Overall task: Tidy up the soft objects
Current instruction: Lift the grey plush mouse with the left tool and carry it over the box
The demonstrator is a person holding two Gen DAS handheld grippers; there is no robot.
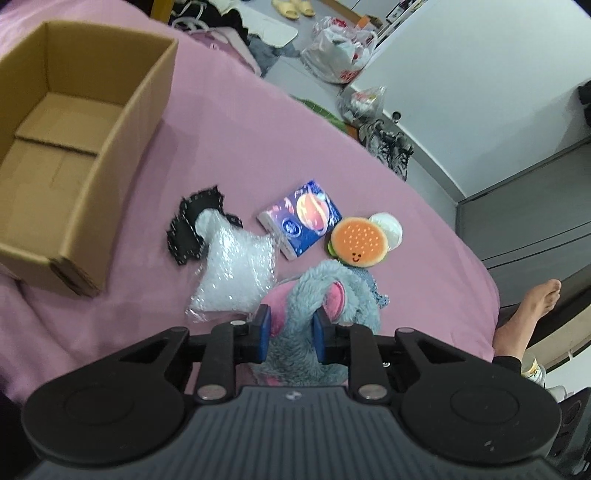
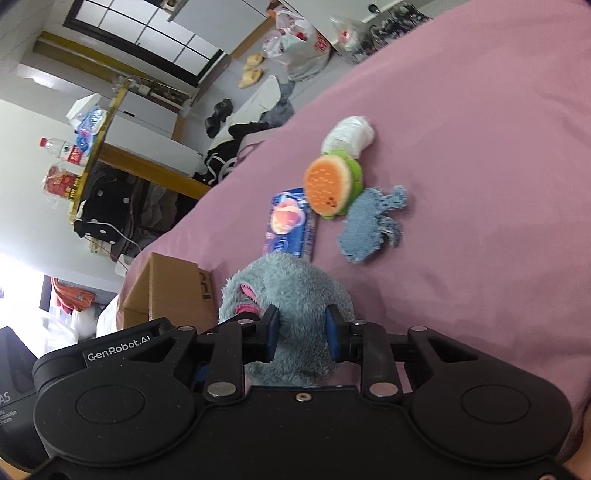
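Note:
A fluffy grey-blue plush toy (image 1: pixel 325 291) with pink ears is pinched by both grippers over the pink bed. My left gripper (image 1: pixel 291 332) is shut on one part of it, and my right gripper (image 2: pixel 302 334) is shut on the plush toy (image 2: pixel 288 291) too. On the bed beyond lie a burger plush (image 1: pixel 360 242), a white soft roll (image 1: pixel 388 227), a blue tissue pack (image 1: pixel 301 218), a clear bubble bag (image 1: pixel 236 271) and a black fabric scrap (image 1: pixel 192 225). A blue knitted cloth (image 2: pixel 373 225) lies beside the burger plush (image 2: pixel 328 186). The open cardboard box (image 1: pixel 70 140) stands to the left.
The pink bedsheet (image 1: pixel 258 122) drops off to a floor littered with plastic bags (image 1: pixel 338 50), shoes (image 1: pixel 391 147) and slippers (image 1: pixel 293 7). A person's bare foot (image 1: pixel 532 310) rests at the bed's right edge. A cluttered yellow-framed shelf (image 2: pixel 88 158) stands past the bed.

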